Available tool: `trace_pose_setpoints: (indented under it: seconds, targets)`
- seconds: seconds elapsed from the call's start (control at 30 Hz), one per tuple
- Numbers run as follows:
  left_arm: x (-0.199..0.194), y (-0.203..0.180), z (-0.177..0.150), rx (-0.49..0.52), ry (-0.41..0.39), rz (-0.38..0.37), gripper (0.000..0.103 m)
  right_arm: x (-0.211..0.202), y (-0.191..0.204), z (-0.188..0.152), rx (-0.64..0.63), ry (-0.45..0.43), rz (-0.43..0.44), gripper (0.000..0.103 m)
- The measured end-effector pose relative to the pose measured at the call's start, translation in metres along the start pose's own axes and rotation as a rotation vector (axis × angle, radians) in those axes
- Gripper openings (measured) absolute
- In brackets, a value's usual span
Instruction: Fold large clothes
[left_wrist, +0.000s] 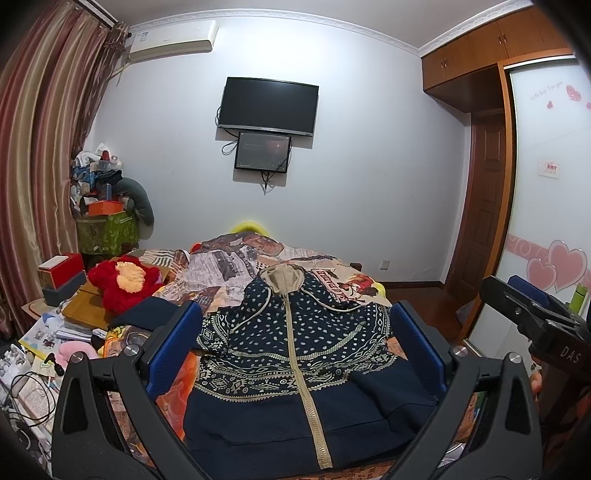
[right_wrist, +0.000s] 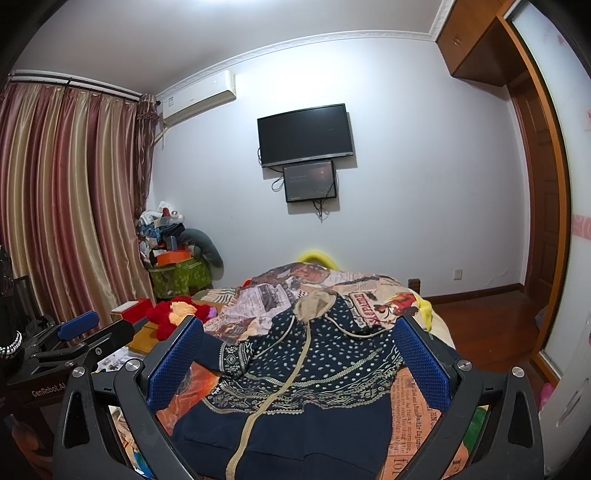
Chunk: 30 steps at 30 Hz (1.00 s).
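A navy zip hoodie (left_wrist: 295, 354) with white dots, a patterned band and a beige hood (left_wrist: 281, 277) lies front up on the bed, hood toward the far wall. Its sleeves look folded in over the body. My left gripper (left_wrist: 295, 332) hovers above the hoodie's lower half, open, nothing between its blue pads. From the right wrist view the same hoodie (right_wrist: 303, 373) spreads below my right gripper (right_wrist: 297, 345), also open and empty. The right gripper's black body (left_wrist: 535, 321) shows at the right edge of the left wrist view; the left gripper (right_wrist: 79, 334) appears at the left of the right wrist view.
A newspaper-print bedspread (left_wrist: 236, 266) covers the bed. A red plush toy (left_wrist: 123, 282), boxes and papers crowd the left side. Striped curtains (right_wrist: 66, 206) hang at the left. A wall TV (left_wrist: 269, 106) faces the bed; a wooden floor (right_wrist: 487, 317) and wardrobe door (left_wrist: 546, 177) lie right.
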<state>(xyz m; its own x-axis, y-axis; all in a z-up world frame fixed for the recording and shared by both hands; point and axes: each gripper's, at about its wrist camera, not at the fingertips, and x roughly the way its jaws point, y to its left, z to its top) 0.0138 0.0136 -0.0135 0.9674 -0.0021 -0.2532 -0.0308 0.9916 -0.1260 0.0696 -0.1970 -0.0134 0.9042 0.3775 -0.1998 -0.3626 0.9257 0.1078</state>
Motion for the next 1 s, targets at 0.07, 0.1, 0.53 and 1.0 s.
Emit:
trace_pose_setpoints:
  seconds: [0.07,0.1,0.53,1.0]
  targets:
    - [0.0,0.0,0.0,0.001,0.001,0.001,0.102,0.0,0.0,0.0,0.0,0.0,0.001,0.103]
    - [0.0,0.0,0.0,0.002,0.0,0.002,0.102,0.0,0.0,0.0,0.001,0.0,-0.001,0.103]
    - [-0.002,0.001,0.001,0.0,0.0,0.004,0.102,0.0,-0.001,-0.001,0.005,0.0,0.001,0.103]
    - [0.019,0.015,0.005,0.0,-0.001,0.045,0.103,0.032,-0.001,-0.007,0.011,0.043,-0.01,0.103]
